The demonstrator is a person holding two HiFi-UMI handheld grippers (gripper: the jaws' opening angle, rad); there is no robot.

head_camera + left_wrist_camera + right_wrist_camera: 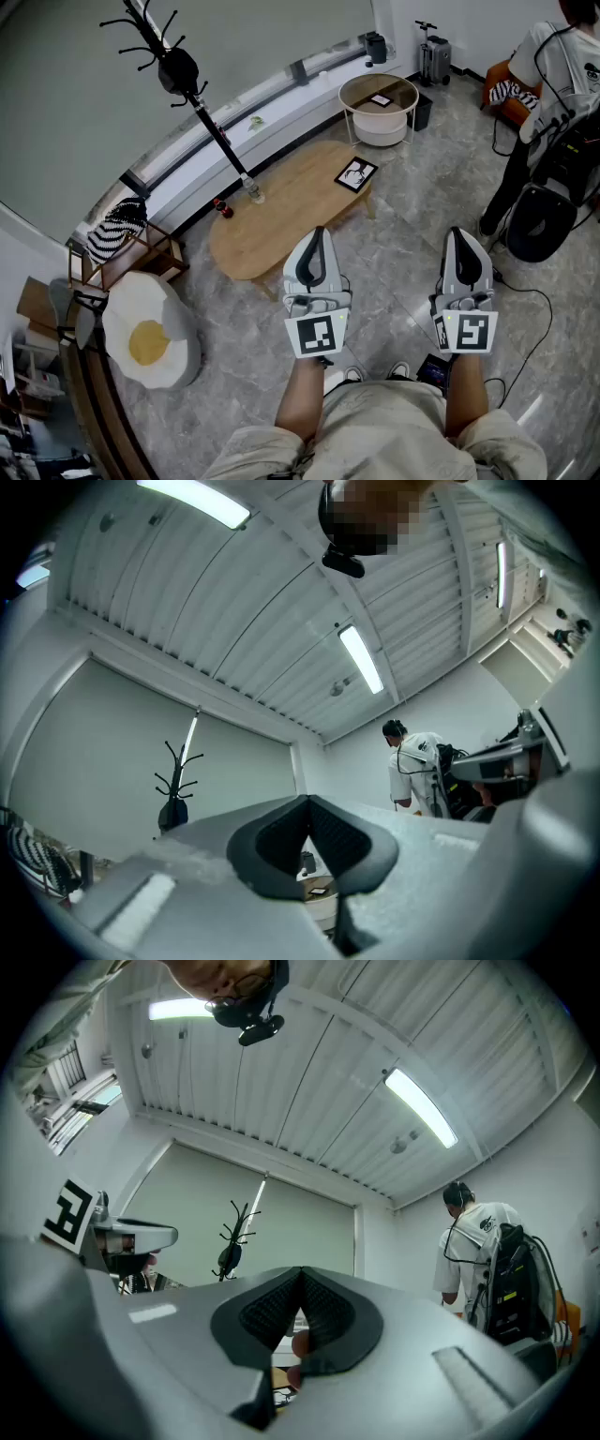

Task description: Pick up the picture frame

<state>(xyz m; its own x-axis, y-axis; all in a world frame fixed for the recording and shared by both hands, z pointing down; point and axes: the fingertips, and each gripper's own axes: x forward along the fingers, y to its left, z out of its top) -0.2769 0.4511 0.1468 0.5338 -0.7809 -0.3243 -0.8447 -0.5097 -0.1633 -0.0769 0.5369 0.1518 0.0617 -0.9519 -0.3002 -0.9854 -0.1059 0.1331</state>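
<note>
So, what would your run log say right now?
phase: before reach | left gripper: shut, empty | right gripper: shut, empty | black rectangular picture frame: flat on oval wooden table, untouched

The picture frame (356, 174) on your counter (281, 220) is too small to tell what it shows. The head view's top edge cuts off the bystander (553, 84) and the coat rack (178, 70). Low in your right gripper view, a reddish shape (299, 1342) is too blurred to name.
</note>
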